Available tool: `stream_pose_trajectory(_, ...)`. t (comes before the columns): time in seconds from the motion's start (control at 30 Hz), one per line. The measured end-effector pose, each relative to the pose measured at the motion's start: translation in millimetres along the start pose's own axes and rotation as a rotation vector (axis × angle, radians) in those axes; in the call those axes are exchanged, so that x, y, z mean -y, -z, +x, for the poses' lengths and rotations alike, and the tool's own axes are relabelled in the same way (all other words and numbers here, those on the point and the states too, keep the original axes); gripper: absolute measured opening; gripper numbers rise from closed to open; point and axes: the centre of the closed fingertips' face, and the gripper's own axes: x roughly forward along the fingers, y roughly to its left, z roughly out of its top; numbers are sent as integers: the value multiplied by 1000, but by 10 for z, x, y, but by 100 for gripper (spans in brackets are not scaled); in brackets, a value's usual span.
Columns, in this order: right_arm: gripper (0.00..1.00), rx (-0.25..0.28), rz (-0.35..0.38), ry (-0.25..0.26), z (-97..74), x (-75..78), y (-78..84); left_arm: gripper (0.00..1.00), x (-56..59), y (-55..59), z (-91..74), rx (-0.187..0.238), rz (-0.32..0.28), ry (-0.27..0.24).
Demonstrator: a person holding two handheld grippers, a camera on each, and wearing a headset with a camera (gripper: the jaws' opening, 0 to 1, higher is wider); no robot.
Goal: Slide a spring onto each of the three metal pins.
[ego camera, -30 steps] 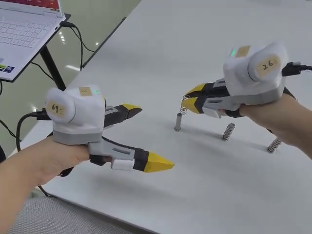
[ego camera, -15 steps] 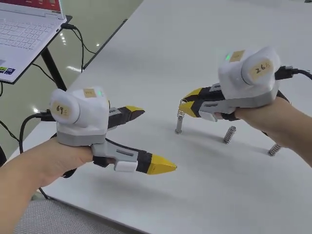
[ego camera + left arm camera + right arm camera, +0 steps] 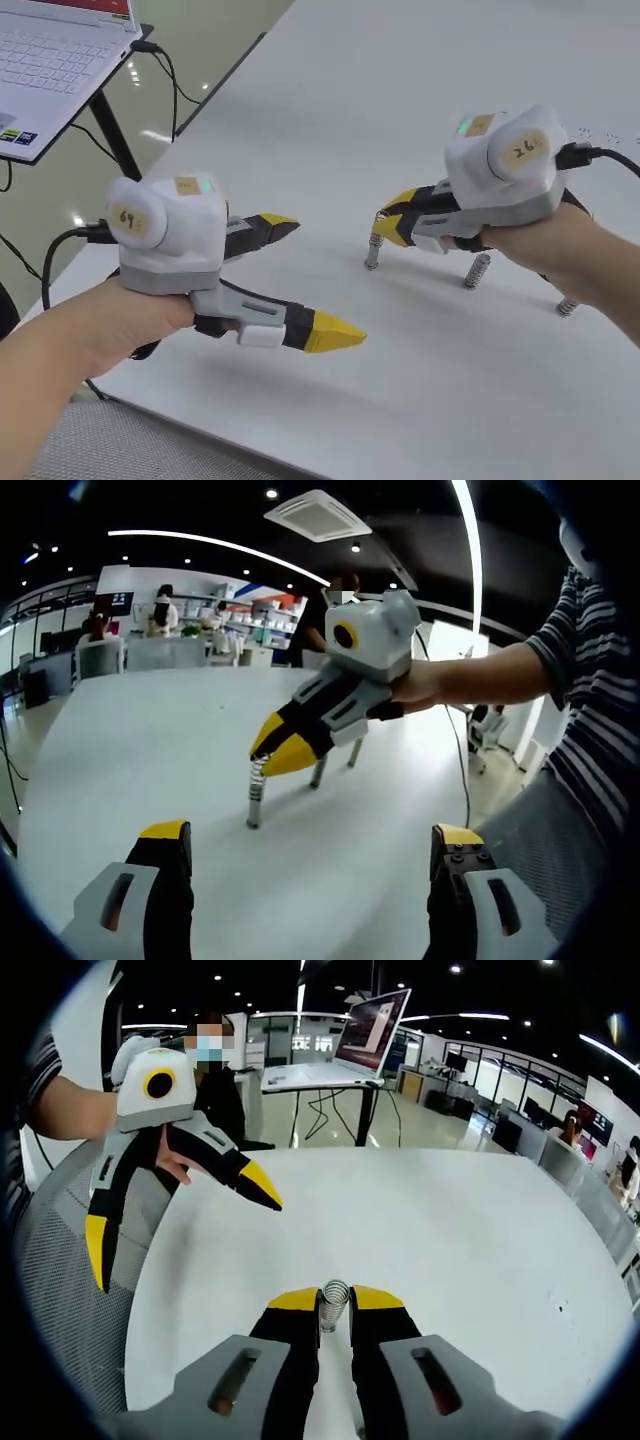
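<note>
Right tongs on the spring
My right tongs (image 3: 386, 224) clamp a spring (image 3: 334, 1296) atop a pin (image 3: 372, 260); my left tongs (image 3: 322, 280) hang apart above the desk (image 3: 380, 90).

Open-plan office. A big plain white table (image 3: 400, 90) serves as the work surface. A laptop (image 3: 45, 55) sits open on a black stand (image 3: 110, 135) just off the table's left edge, with cables (image 3: 168, 85) hanging from it. The glossy pale floor (image 3: 215, 45) reflects the ceiling lights. Overhead are a cassette air-con unit (image 3: 318, 515), recessed downlights (image 3: 271, 493) and long light strips (image 3: 200, 540). On the far side, people (image 3: 160, 610) are at desks; details are blurry. Glass partitions (image 3: 470, 1070) and more desks are far right in the right gripper view. A grey mesh office chair (image 3: 60, 1260) stands at the table's near edge.
</note>
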Motion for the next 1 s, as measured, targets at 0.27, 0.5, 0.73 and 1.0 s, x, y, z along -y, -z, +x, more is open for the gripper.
stream_pose_trajectory(0.27,8,-71,2,11,182,-15,193,96,14,13,4,-1,-5,1)
stream_pose_trajectory(0.5,8,-96,26,11,273,-24,273,96,31,14,7,0,-8,6)
stream_pose_trajectory(0.73,8,-85,51,9,254,-36,271,96,25,20,15,0,-11,6)
stream_pose_trajectory(1.0,16,-67,77,21,167,-21,235,95,37,-8,61,5,-11,10)
